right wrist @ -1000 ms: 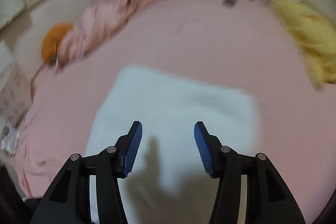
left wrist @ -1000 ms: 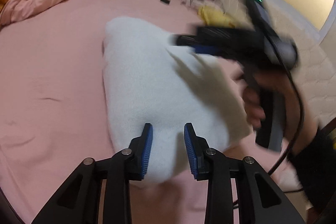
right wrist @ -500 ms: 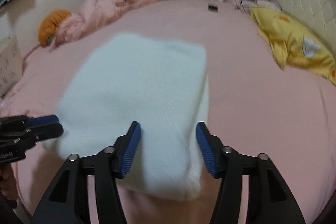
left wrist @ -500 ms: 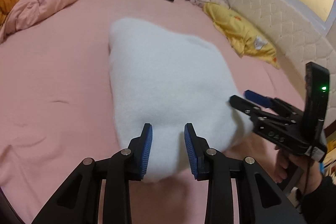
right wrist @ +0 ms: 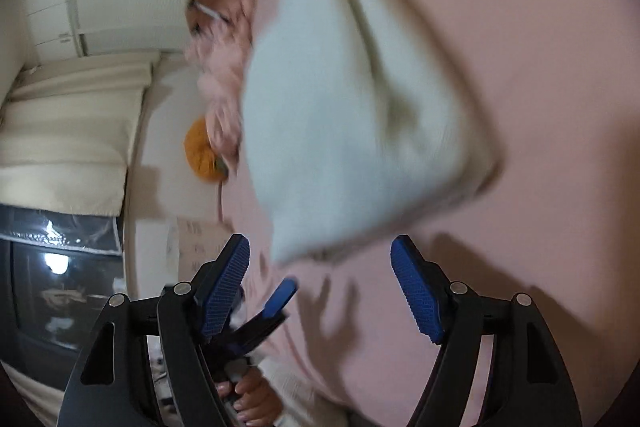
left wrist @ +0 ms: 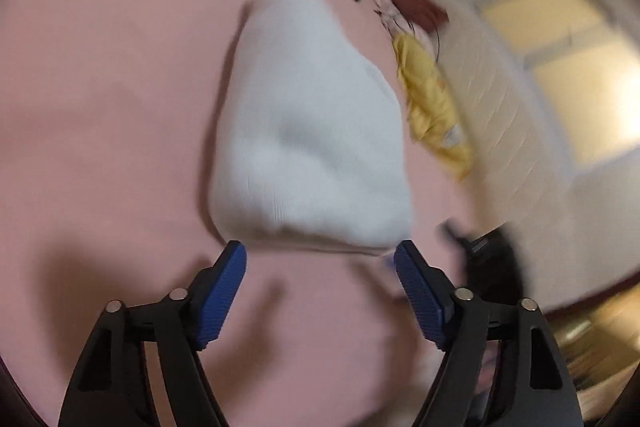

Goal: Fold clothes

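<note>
A white folded garment (left wrist: 312, 131) lies on the pink bed sheet (left wrist: 100, 107); both views are blurred and tilted. My left gripper (left wrist: 320, 259) sits just short of the garment's near edge, its jaws opening, with nothing between the blue pads. In the right wrist view the same garment (right wrist: 352, 115) lies ahead of my right gripper (right wrist: 320, 251), whose jaws are also opening on bare sheet. A blue pad of the left gripper (right wrist: 282, 297) shows low on the left there, held by a hand (right wrist: 248, 399). The right gripper appears as a dark blur (left wrist: 492, 259) in the left wrist view.
A yellow cloth (left wrist: 432, 107) and a dark red one (left wrist: 416, 7) lie beyond the garment near the padded wall. A crumpled pink quilt (right wrist: 224, 79) and an orange object (right wrist: 200, 155) sit at the bed's other side, near white cupboards (right wrist: 100, 7).
Both grippers have rolled and drawn back to the garment's near edge, and both pairs of jaws stand wider. The left gripper's pads were over the white cloth; now they are off it.
</note>
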Tool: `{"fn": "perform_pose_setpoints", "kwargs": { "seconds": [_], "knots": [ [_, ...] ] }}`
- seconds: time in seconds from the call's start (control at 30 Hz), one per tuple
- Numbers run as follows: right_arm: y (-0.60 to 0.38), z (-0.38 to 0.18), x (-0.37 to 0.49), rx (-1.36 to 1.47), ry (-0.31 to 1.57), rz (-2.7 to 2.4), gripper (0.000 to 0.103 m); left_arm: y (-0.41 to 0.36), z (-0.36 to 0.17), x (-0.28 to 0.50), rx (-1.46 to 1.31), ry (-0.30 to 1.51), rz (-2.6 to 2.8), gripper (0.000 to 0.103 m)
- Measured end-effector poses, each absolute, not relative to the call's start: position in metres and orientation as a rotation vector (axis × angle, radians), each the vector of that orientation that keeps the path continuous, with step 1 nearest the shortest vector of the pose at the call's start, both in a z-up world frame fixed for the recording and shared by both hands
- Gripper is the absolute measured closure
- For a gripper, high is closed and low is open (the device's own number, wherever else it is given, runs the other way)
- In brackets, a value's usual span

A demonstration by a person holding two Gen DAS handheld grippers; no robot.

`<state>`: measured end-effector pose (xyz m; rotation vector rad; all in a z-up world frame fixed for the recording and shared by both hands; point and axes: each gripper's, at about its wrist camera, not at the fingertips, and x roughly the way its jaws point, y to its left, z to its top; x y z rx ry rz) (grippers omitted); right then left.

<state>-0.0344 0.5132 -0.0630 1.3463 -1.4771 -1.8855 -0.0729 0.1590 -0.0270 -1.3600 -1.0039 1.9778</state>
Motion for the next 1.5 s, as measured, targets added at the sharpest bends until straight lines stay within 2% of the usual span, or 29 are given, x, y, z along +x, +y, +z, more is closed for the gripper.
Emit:
{"fn": "perform_pose_setpoints", "kwargs": {
  "seconds": [0.07,0.23,0.27,0.3,0.33,0.37,0.4,0.5,0.53,0.57,0.6,0.7,0.83,0.9,1.03,1.07,1.1,1.13,1.23,1.27,1.3,1.33,1.37,1.43,1.47,1.5],
  "knots": [
    [0.498,-0.075,-0.046,1.399,-1.486,-1.837,0.029,0.164,-0.040,-0.075,-1.337,-1.134,1.907,0.032],
    [0.495,-0.084,-0.061,1.338,-1.589,-1.860,0.029,0.182,-0.052,-0.093,-1.306,-1.274,1.878,0.032],
    [0.496,-0.084,-0.063,1.321,-1.594,-1.872,0.033,0.184,-0.054,-0.096,-1.298,-1.305,1.881,0.034],
    [0.497,-0.083,-0.064,1.305,-1.598,-1.885,0.043,0.188,-0.056,-0.100,-1.291,-1.336,1.881,0.046],
    [0.499,-0.083,-0.066,1.288,-1.602,-1.898,0.079,0.190,-0.058,-0.102,-1.290,-1.354,1.887,0.056],
    [0.501,-0.082,-0.062,1.281,-1.586,-1.925,0.087,0.189,-0.059,-0.103,-1.303,-1.348,1.902,0.079],
    [0.506,-0.082,-0.058,1.253,-1.604,-1.923,0.087,0.189,-0.058,-0.101,-1.310,-1.330,1.918,0.089],
    [0.516,-0.080,-0.045,1.278,-1.659,-1.928,0.085,0.185,-0.057,-0.093,-1.310,-1.302,1.948,0.087],
    [0.519,-0.079,-0.042,1.318,-1.658,-1.943,0.070,0.182,-0.057,-0.091,-1.298,-1.325,1.940,0.084],
    [0.517,-0.078,-0.039,1.339,-1.655,-1.938,0.057,0.182,-0.058,-0.091,-1.291,-1.346,1.923,0.072],
    [0.516,-0.078,-0.037,1.358,-1.651,-1.932,0.056,0.182,-0.058,-0.091,-1.285,-1.365,1.903,0.066],
    [0.498,-0.078,-0.046,1.287,-1.667,-1.762,0.056,0.190,-0.055,-0.097,-1.281,-1.353,1.898,0.066],
    [0.479,-0.075,-0.071,1.310,-1.628,-1.779,0.056,0.208,-0.050,-0.110,-1.290,-1.351,1.894,0.066],
    [0.477,-0.084,-0.081,1.298,-1.667,-1.746,0.056,0.209,-0.047,-0.111,-1.259,-1.376,1.874,0.074],
    [0.485,-0.100,-0.085,1.281,-1.788,-1.681,0.056,0.204,-0.048,-0.106,-1.253,-1.376,1.867,0.082],
    [0.495,-0.097,-0.078,1.236,-1.789,-1.741,0.059,0.203,-0.049,-0.106,-1.257,-1.372,1.869,0.083],
    [0.507,-0.094,-0.070,1.188,-1.787,-1.804,0.068,0.204,-0.051,-0.105,-1.264,-1.364,1.873,0.084],
    [0.517,-0.085,-0.062,1.142,-1.754,-1.916,0.092,0.204,-0.052,-0.105,-1.271,-1.356,1.876,0.084],
    [0.530,-0.076,-0.056,1.122,-1.713,-1.969,0.088,0.205,-0.055,-0.103,-1.286,-1.332,1.895,0.084],
    [0.529,-0.074,-0.057,1.179,-1.685,-2.001,0.084,0.206,-0.054,-0.102,-1.285,-1.325,1.910,0.083],
    [0.528,-0.073,-0.057,1.239,-1.654,-2.034,0.078,0.206,-0.052,-0.101,-1.280,-1.313,1.930,0.078],
    [0.531,-0.071,-0.053,1.241,-1.647,-2.085,0.064,0.205,-0.050,-0.101,-1.275,-1.299,1.953,0.075],
    [0.535,-0.069,-0.049,1.239,-1.641,-2.137,0.062,0.203,-0.048,-0.102,-1.273,-1.287,1.969,0.071],
    [0.540,-0.068,-0.046,1.233,-1.630,-2.178,0.062,0.201,-0.048,-0.105,-1.282,-1.266,1.982,0.071],
    [0.541,-0.070,-0.046,1.229,-1.626,-2.163,0.066,0.200,-0.050,-0.106,-1.298,-1.254,1.983,0.083],
    [0.543,-0.071,-0.046,1.225,-1.622,-2.148,0.078,0.199,-0.051,-0.108,-1.312,-1.240,1.986,0.090]
  ]
}}
